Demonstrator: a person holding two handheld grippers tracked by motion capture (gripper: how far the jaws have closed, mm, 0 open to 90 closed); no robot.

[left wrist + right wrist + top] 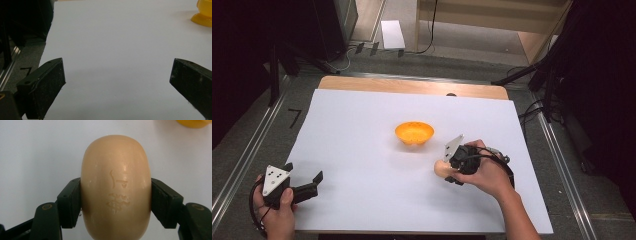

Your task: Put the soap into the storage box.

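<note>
Left gripper (304, 184) sits idle at the sheet's near-left corner, jaws spread wide on nothing. Orange bowl (414, 133) stands mid-table, path to it unobstructed. Right gripper (451, 169) clamps the tan soap bar (115, 187) across its sides just right of centre; likely stiff, light, slippery, so a mid-side grip suits.

Beige soap bar (115, 187) between tongs (115, 202)

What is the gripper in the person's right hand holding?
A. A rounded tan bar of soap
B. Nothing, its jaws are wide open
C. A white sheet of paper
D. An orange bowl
A: in the right gripper view both black jaws of the right gripper press the sides of the tan soap bar, while the orange bowl sits apart on the table.
</note>
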